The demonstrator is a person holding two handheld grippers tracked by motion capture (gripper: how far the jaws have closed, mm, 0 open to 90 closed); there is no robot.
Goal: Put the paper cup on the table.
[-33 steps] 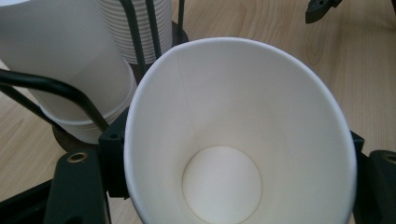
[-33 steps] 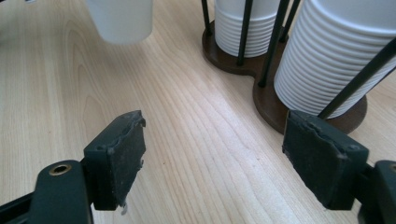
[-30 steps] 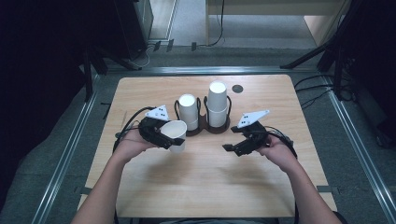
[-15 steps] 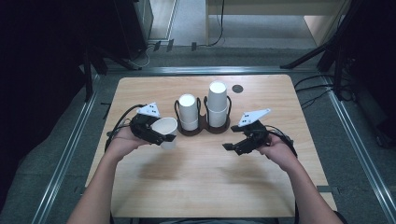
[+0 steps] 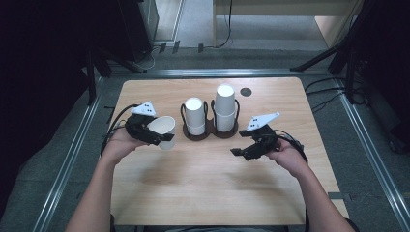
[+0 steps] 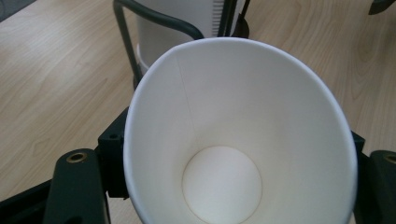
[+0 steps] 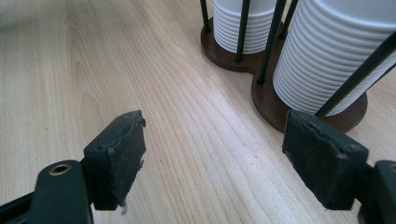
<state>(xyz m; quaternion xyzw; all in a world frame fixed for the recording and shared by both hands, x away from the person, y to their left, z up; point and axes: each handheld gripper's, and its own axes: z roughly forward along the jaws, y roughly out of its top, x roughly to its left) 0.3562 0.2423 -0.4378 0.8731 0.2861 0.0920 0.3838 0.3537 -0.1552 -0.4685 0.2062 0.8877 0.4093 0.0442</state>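
A small dark disc [image 5: 246,91] lies near the far edge of the wooden table [image 5: 203,193], right of centre.

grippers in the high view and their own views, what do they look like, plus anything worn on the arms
Both the left gripper and right gripper are black, each topped by a grey three-cornered plate with small dark marks and trailing black cable. The right gripper's two pads are dark, flat, rectangular blocks with worn, ragged edges, and a brass-coloured ring sits in the arm beneath. No sleeves cover the forearms.
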